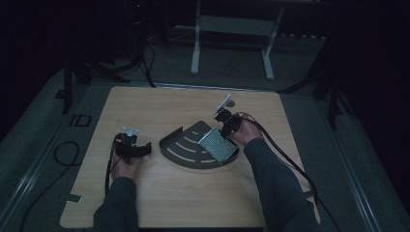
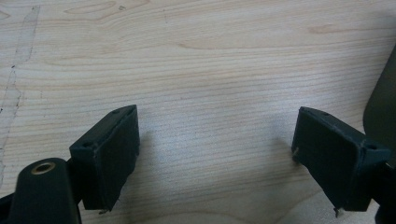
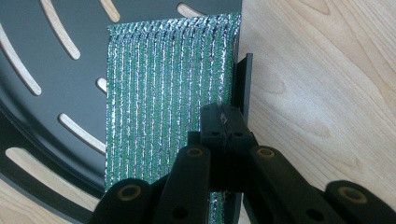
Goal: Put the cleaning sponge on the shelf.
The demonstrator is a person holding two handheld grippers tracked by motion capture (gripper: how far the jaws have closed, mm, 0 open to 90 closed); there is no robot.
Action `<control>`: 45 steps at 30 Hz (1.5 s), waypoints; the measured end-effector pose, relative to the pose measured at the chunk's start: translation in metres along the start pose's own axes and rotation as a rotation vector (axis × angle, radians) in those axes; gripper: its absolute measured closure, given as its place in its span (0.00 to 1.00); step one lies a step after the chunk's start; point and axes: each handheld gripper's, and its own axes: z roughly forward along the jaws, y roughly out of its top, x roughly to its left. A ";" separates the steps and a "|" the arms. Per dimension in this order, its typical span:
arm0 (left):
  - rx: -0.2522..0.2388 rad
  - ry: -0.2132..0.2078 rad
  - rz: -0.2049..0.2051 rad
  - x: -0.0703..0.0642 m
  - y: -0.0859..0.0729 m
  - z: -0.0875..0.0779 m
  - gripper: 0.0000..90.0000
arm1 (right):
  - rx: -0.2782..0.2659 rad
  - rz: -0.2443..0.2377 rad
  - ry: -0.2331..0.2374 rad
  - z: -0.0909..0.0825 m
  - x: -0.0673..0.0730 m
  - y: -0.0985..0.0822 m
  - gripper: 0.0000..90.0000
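My right gripper has its fingers clenched on the edge of the glittery green-and-silver woven cloth, which lies on the right part of the black fan-shaped metal tray with curved slots, near the middle of the pale wooden counter. The pinch sits just beside the tray's upright black side wall, so I judge the chief risk is that the fingers also catch that wall; any pull would then drag or tip the tray rather than free the cloth. The grip takes only a narrow strip, so the slick weave could slip out. My left gripper hangs over bare wood with its fingers spread wide and grasping nothing; the tray's dark edge is near its right finger. There is open counter left of the tray and toward me, less between tray and far edge.
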 end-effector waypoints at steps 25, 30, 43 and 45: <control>0.000 0.000 0.000 0.000 0.000 0.000 0.17 | 0.000 0.024 0.001 0.006 -0.007 -0.006 0.96; -0.001 0.000 0.000 0.000 0.000 0.000 0.17 | -0.009 0.021 0.003 0.003 -0.007 -0.007 0.94; 0.000 0.000 0.000 0.000 0.000 0.000 0.17 | -0.035 0.020 -0.005 -0.012 -0.006 -0.015 0.75; -0.001 0.000 0.000 0.000 0.000 0.000 0.17 | -0.047 0.024 0.008 -0.016 -0.007 -0.018 0.71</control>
